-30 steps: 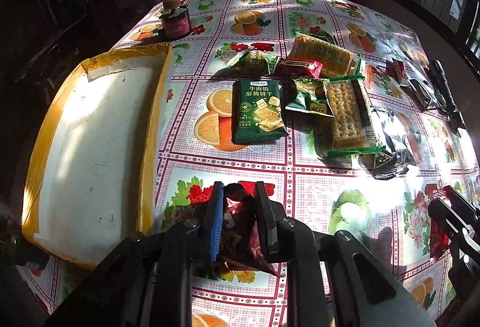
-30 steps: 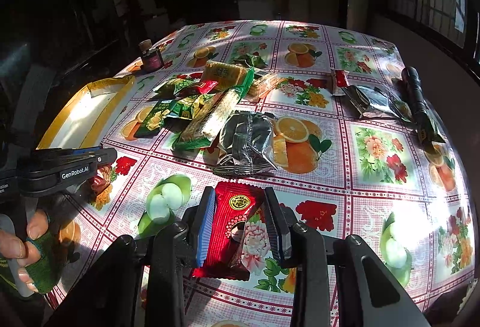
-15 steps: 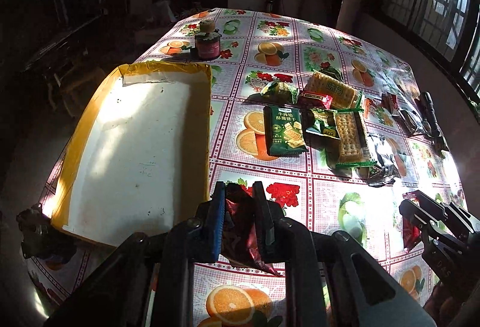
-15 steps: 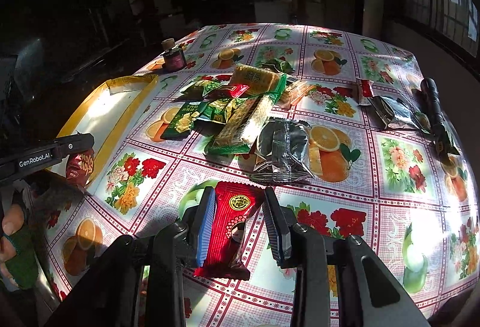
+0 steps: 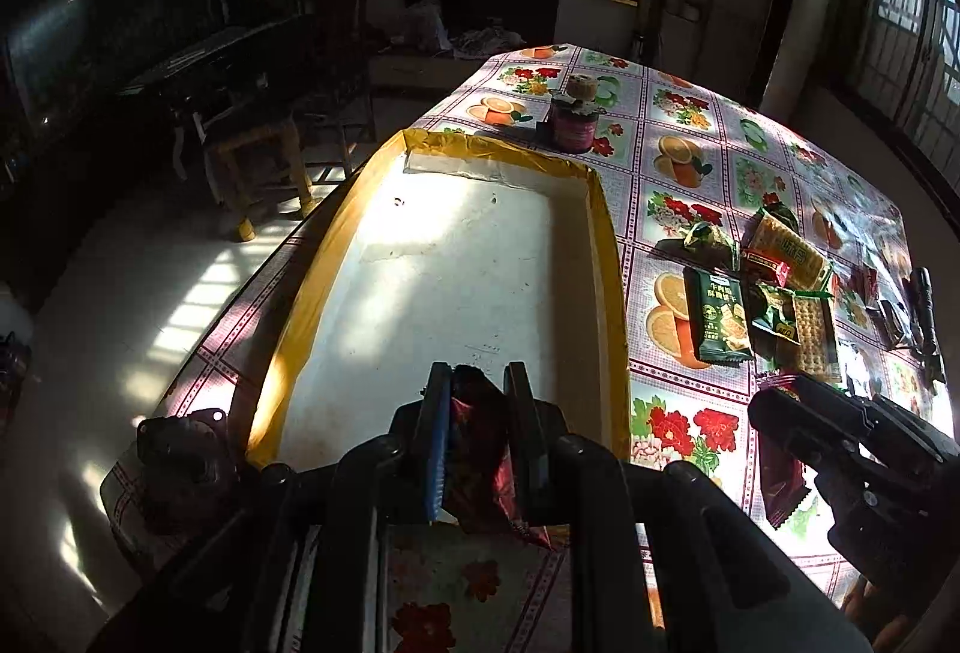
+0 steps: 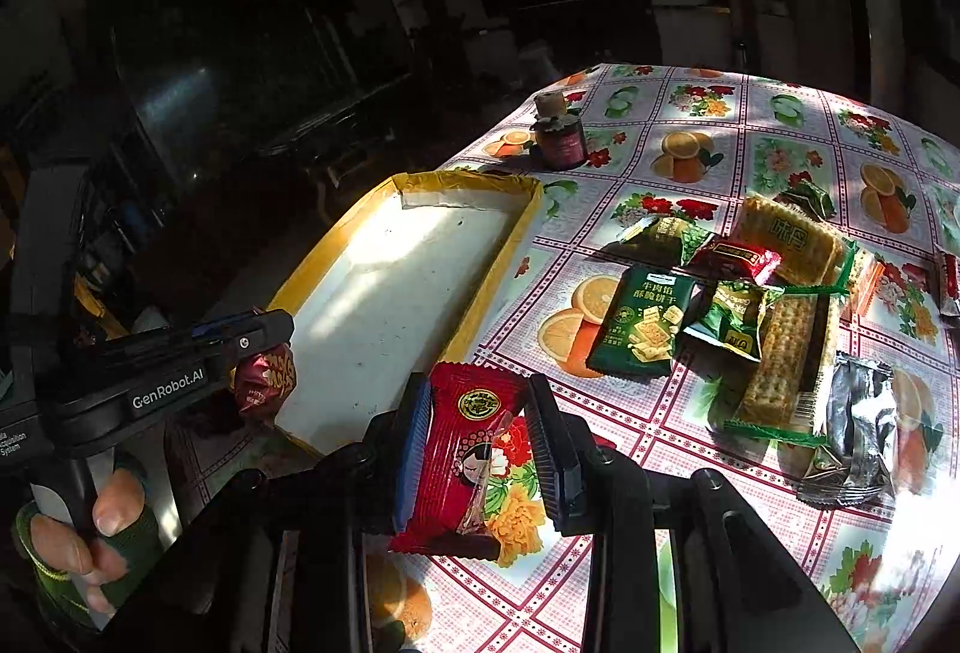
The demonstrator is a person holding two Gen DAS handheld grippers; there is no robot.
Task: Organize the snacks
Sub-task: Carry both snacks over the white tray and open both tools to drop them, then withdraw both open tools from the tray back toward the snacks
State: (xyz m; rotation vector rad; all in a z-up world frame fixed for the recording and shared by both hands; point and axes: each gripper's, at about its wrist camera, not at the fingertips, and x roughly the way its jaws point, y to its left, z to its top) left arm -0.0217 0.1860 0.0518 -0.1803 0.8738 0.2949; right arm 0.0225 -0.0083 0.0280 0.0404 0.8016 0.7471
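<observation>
My left gripper [image 5: 477, 383] is shut on a dark red foil snack packet [image 5: 480, 449] and holds it over the near end of the white tray with yellow taped rim [image 5: 606, 257]. The left gripper also shows in the right wrist view [image 6: 264, 335], with the packet [image 6: 264, 380] hanging from it. My right gripper [image 6: 477, 395] is shut on a red snack packet with a flower print [image 6: 474, 449], just right of the tray [image 6: 492, 281]; it appears in the left wrist view [image 5: 780, 401]. Several snack packets [image 6: 642, 323] lie grouped on the tablecloth.
A small dark jar [image 5: 575, 122] stands beyond the tray's far end. A silver foil packet [image 6: 858, 437] lies at the right. A black flashlight [image 5: 924, 305] lies near the table's right edge. A wooden stool [image 5: 258, 161] stands on the floor left of the table.
Both grippers have moved left with their packets. The left gripper now hangs over the tray's near end; the right one has come up beside the tray.
</observation>
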